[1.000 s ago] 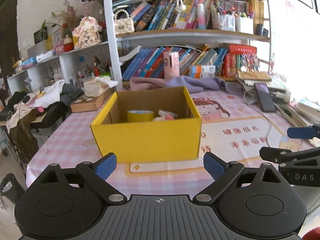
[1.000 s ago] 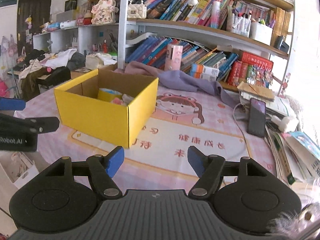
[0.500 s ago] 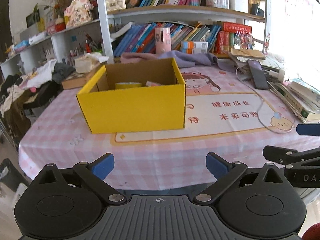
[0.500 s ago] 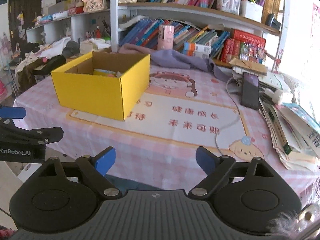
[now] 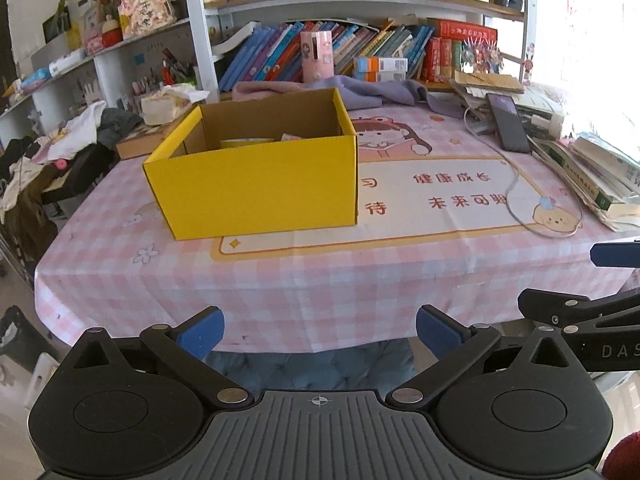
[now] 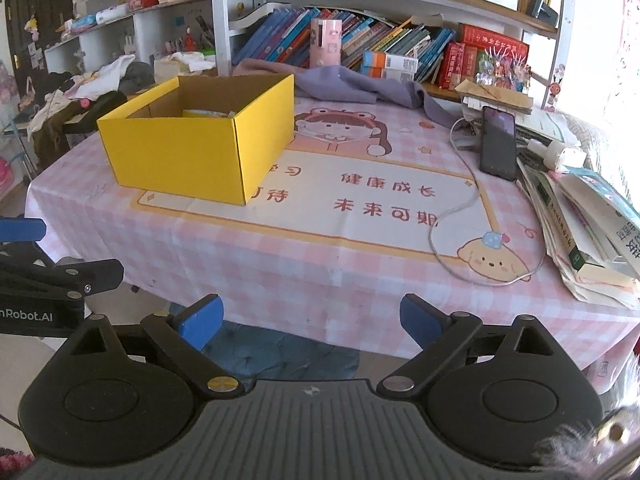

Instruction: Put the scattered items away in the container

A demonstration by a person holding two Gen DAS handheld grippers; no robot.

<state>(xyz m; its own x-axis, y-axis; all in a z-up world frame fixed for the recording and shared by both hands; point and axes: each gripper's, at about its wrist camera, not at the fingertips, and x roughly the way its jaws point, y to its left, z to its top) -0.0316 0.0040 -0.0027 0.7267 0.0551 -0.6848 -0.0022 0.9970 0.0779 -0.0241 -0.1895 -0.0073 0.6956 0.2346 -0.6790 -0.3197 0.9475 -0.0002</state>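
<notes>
A yellow cardboard box [image 5: 256, 196] stands open on the pink checked tablecloth; it also shows in the right wrist view [image 6: 192, 156]. Inside it I see the top of a yellow tape roll [image 5: 246, 143] and a small pink item [image 5: 294, 137]. My left gripper [image 5: 319, 332] is open and empty, held off the table's front edge. My right gripper [image 6: 310, 320] is open and empty too, also in front of the table. Each gripper shows at the edge of the other's view.
A black phone [image 6: 498, 142] on a white cable [image 6: 452, 216] lies at the right. Stacked books and papers [image 6: 592, 224] crowd the right edge. A purple cloth [image 6: 352, 84] lies behind the box. Bookshelves [image 5: 360, 40] stand at the back. A blue cushion [image 5: 312, 364] sits below the table edge.
Both grippers have drawn back and away from the box, past the table's front edge. Both stayed open and empty. The box has not moved.
</notes>
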